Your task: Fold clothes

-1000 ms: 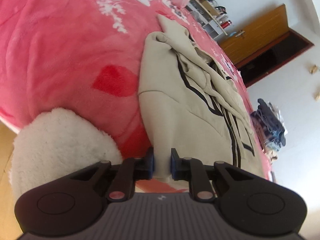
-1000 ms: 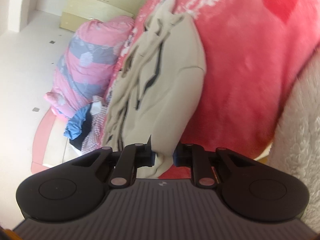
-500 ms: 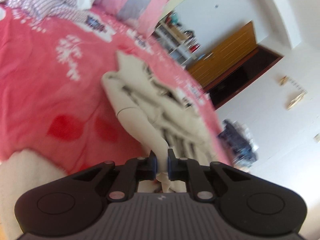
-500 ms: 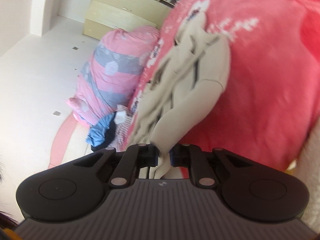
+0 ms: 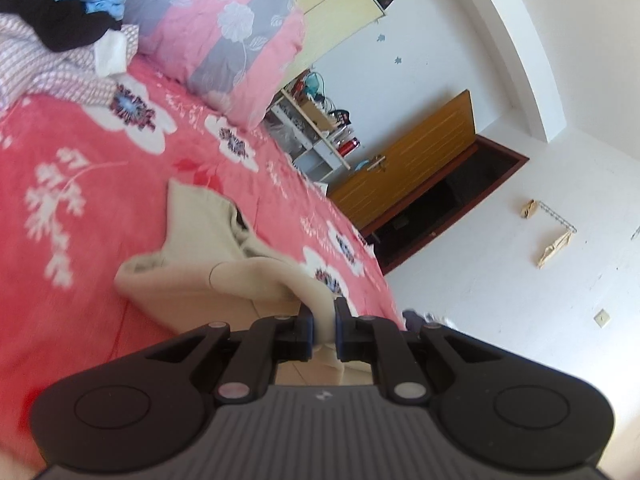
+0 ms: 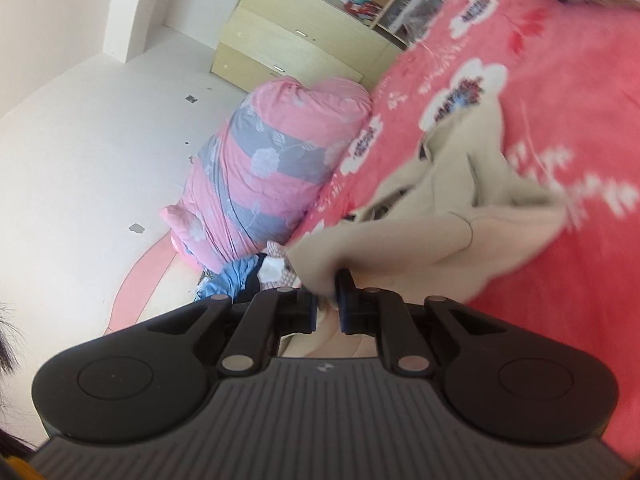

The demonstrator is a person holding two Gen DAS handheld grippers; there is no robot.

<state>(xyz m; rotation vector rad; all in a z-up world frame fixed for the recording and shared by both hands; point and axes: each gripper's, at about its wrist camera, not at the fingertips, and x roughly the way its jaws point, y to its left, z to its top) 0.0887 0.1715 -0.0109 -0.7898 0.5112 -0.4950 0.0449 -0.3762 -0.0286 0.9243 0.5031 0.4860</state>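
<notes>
Beige cloth is bunching between the pads of both grippers: the left gripper point(image 5: 323, 330) is clamping one edge of the beige garment point(image 5: 208, 276), and the right gripper point(image 6: 328, 304) is pinching another edge of the same garment point(image 6: 460, 224). Each is closed on fabric, not on air, so that the near end is hanging up off the bed while the far part is lying on the red floral blanket point(image 5: 72, 184), trailing off toward eleven o'clock in the left view and toward one o'clock in the right view. Holding two points at once is probably keeping the lifted edge spread, ready to be carried over the resting part as a fold. A striped pink pillow point(image 5: 224, 28) is sitting at twelve o'clock in the left view, with a heap of other clothes point(image 5: 52, 40) at ten o'clock, well apart from the garment being worked.
</notes>
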